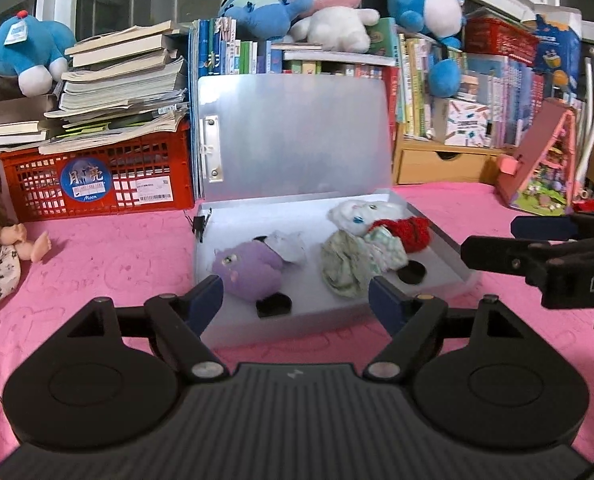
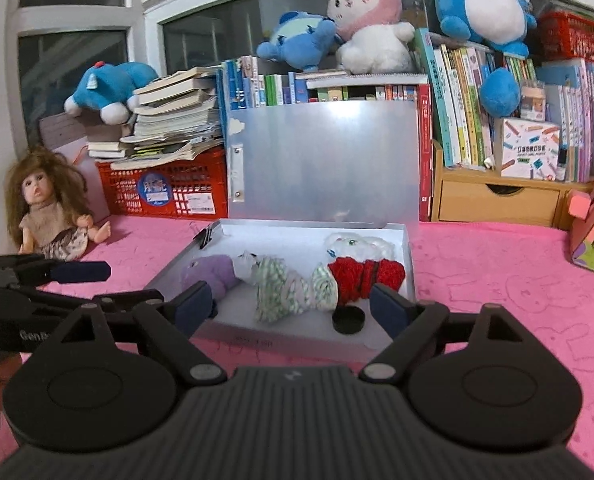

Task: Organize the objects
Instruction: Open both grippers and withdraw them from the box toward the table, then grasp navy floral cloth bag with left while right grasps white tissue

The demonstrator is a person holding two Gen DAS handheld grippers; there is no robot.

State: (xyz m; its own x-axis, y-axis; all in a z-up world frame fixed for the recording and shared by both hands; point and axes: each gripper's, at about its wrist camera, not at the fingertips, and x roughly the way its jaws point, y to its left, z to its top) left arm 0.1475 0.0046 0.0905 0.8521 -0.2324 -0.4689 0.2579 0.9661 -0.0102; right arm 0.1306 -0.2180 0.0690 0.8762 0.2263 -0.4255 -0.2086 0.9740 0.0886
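Note:
A translucent box (image 1: pixel 281 332) lies on the pink cloth with its lid (image 1: pixel 297 136) standing upright. Inside it are a purple plush toy (image 1: pixel 249 272), a green-patterned cloth (image 1: pixel 345 264), a white plush (image 1: pixel 361 212) with a red knitted piece (image 1: pixel 409 232), and two black discs (image 1: pixel 411 272). My left gripper (image 1: pixel 297 300) hovers open over the box's near edge, holding nothing. My right gripper (image 2: pixel 293 306) is also open and empty before the same box (image 2: pixel 281 332), with the cloth (image 2: pixel 289 288) and the red piece (image 2: pixel 365 276) beyond it. Each gripper shows at the edge of the other's view.
A doll (image 2: pixel 45 208) sits on the left of the table. Behind the box stand a red crate (image 1: pixel 97 176) stacked with books, shelves of books topped with plush toys, and a wooden drawer unit (image 1: pixel 437 164). A pink toy house (image 1: pixel 545 168) is at the right. A binder clip (image 1: pixel 201 222) hangs on the box's left wall.

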